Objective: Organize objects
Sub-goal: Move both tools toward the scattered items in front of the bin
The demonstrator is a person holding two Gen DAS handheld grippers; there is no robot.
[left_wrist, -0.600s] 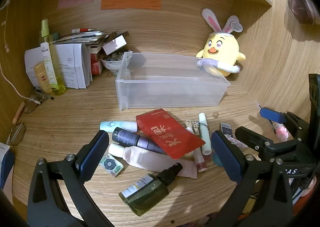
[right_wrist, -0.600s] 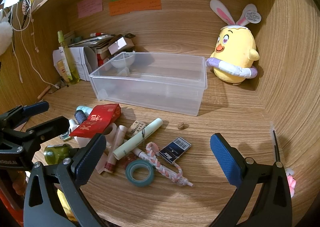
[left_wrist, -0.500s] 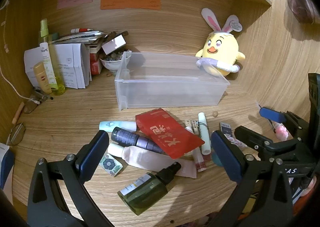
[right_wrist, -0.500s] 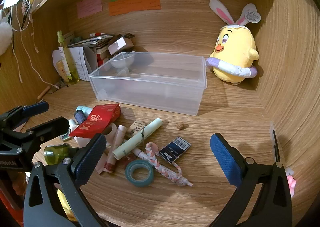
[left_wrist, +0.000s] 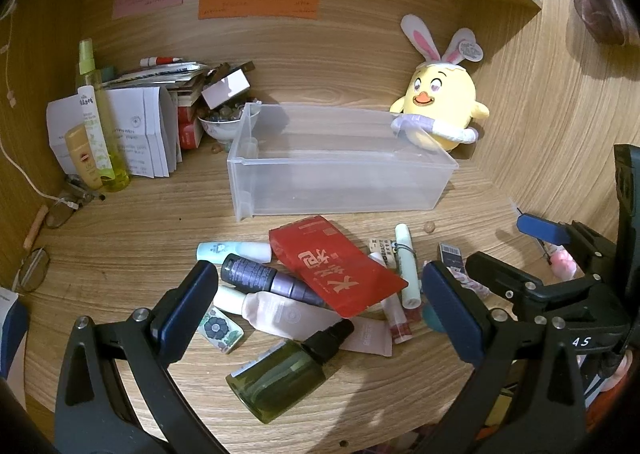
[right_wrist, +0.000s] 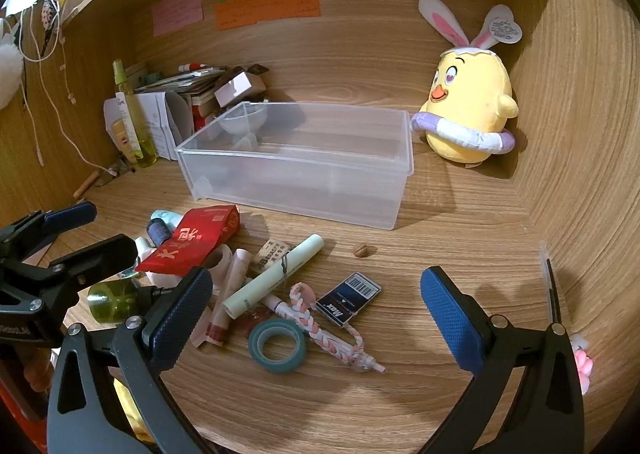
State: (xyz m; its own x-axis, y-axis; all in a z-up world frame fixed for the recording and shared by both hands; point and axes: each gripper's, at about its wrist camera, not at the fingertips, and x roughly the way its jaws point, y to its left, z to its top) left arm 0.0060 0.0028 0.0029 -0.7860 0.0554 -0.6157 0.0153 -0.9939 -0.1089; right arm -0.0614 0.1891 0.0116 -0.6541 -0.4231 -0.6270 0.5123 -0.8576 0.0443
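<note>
An empty clear plastic bin (left_wrist: 340, 190) (right_wrist: 304, 190) stands on the wooden desk. In front of it lies a pile: a red packet (left_wrist: 336, 266) (right_wrist: 192, 242), a dark green spray bottle (left_wrist: 280, 374), a dark purple bottle (left_wrist: 268, 280), a pink tube (left_wrist: 288, 314), a pale green tube (right_wrist: 276, 278), a teal tape roll (right_wrist: 277, 341), a braided pen (right_wrist: 332, 330) and a small dark Max box (right_wrist: 349, 299). My left gripper (left_wrist: 320, 318) is open above the bottles. My right gripper (right_wrist: 316, 314) is open above the tape and box. Both are empty.
A yellow chick plush (right_wrist: 468, 102) sits right of the bin by the side wall. Papers, boxes, a bowl and a yellow-green spray bottle (left_wrist: 96, 122) crowd the back left. Glasses (left_wrist: 36, 266) lie at the left edge. A small nut (right_wrist: 360, 250) lies on the desk.
Both views have shifted very slightly; the grippers hover nearly still and stay open. Nothing on the desk has moved.
</note>
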